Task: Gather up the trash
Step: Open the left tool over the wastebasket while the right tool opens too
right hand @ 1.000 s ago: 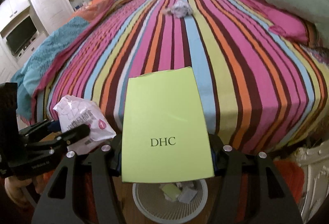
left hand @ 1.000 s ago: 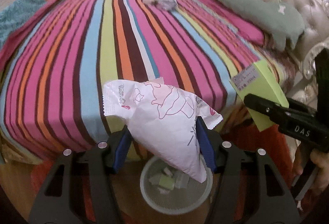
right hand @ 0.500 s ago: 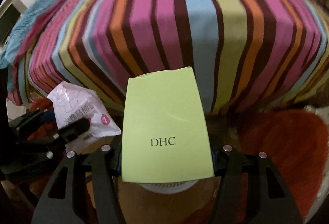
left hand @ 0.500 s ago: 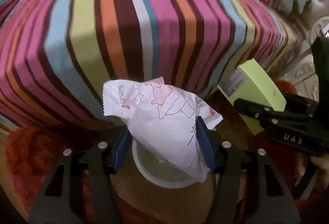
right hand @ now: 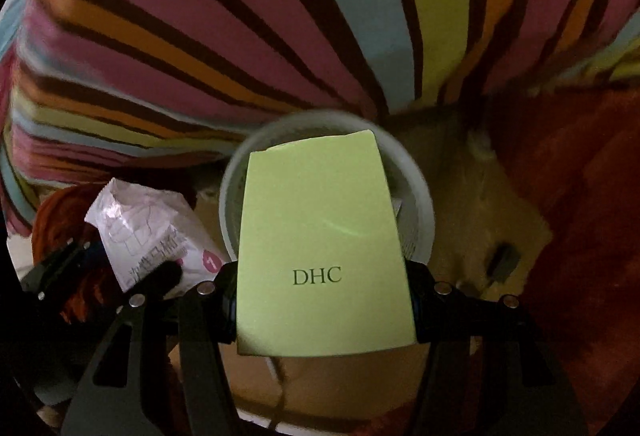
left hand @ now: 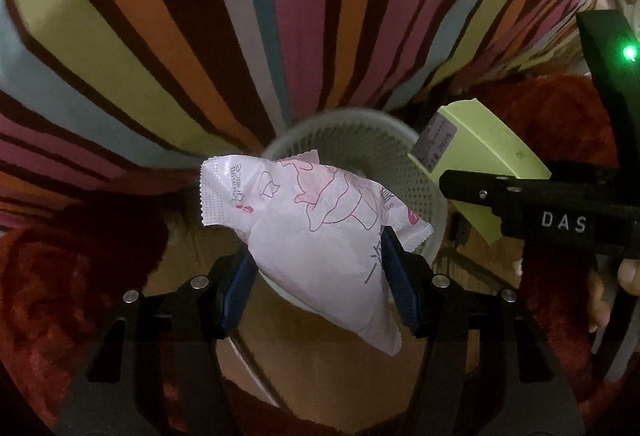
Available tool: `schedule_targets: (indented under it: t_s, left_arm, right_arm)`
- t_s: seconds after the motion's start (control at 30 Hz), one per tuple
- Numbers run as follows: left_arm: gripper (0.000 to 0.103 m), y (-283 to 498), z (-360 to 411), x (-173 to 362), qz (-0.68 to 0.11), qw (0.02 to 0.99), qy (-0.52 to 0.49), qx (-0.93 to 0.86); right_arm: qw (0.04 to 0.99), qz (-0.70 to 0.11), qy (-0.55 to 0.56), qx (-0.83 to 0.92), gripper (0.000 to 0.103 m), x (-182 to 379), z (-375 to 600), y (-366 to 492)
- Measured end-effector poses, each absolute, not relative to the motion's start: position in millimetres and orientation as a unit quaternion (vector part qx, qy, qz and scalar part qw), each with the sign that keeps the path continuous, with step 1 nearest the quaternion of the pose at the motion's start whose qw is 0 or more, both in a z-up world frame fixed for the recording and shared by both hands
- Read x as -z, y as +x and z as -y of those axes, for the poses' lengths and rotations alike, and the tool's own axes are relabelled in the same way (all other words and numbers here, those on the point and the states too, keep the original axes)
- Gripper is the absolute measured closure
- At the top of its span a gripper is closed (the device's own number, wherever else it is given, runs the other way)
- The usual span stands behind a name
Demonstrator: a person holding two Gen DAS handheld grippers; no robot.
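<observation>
My left gripper [left hand: 316,276] is shut on a white plastic wrapper [left hand: 316,228] with pink print and holds it over the white mesh wastebasket [left hand: 360,132] on the floor. My right gripper [right hand: 320,300] is shut on a light green DHC box [right hand: 320,244] and holds it over the same wastebasket [right hand: 420,204]. The box [left hand: 480,164] and right gripper [left hand: 540,208] show at the right of the left wrist view. The wrapper [right hand: 152,232] and the left gripper [right hand: 100,268] show at the lower left of the right wrist view. The basket's contents are hidden.
The striped bedspread [left hand: 240,16] hangs down just behind the wastebasket. A red fluffy rug [right hand: 580,196] lies on the wooden floor [right hand: 480,196] on both sides of the basket. A small dark object [right hand: 500,260] lies on the floor to the right.
Both grippers have tilted down and moved lower toward the floor. The bed top has left view and the wastebasket now sits behind the held wrapper and box.
</observation>
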State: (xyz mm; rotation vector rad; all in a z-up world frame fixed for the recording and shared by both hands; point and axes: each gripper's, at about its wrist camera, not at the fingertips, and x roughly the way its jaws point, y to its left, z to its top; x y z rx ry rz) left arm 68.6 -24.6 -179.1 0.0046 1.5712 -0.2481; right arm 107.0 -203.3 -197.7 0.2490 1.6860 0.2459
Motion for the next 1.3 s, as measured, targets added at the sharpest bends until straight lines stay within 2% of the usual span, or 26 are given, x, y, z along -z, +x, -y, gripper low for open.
schedule_targets:
  t_s: [0.4,0.5,0.57,0.6,0.63,1.3]
  left_arm:
    - [0.043,75,38,241,-0.776,0.622,-0.005,0.103]
    - [0.039,75,41,248,-0.791,0.604,-0.010,0.101]
    - [0.030,75,40,254,-0.799,0.594,-0.008,0.087]
    - [0.026,74,38,256,-0.803,0.590,-0.008,0.081]
    - [0.023,74,37,258,-0.805,0.588,-0.011,0.079]
    - [0.023,70,28,245,-0.788,0.611,-0.029,0.071]
  right_arm:
    - [0.577,-0.802,0.135,-0.073,0.046,252,200,96]
    - [0.567,-0.809,0.138,-0.070,0.045,259,199,96]
    - [0.558,-0.815,0.140,-0.068,0.031,263,200,94]
    - [0.557,-0.816,0.141,-0.067,0.018,264,200,95]
    - [0.557,-0.816,0.142,-0.065,0.015,264,201,95]
    - [0.577,-0.798,0.165,-0.047,0.014,257,211,94]
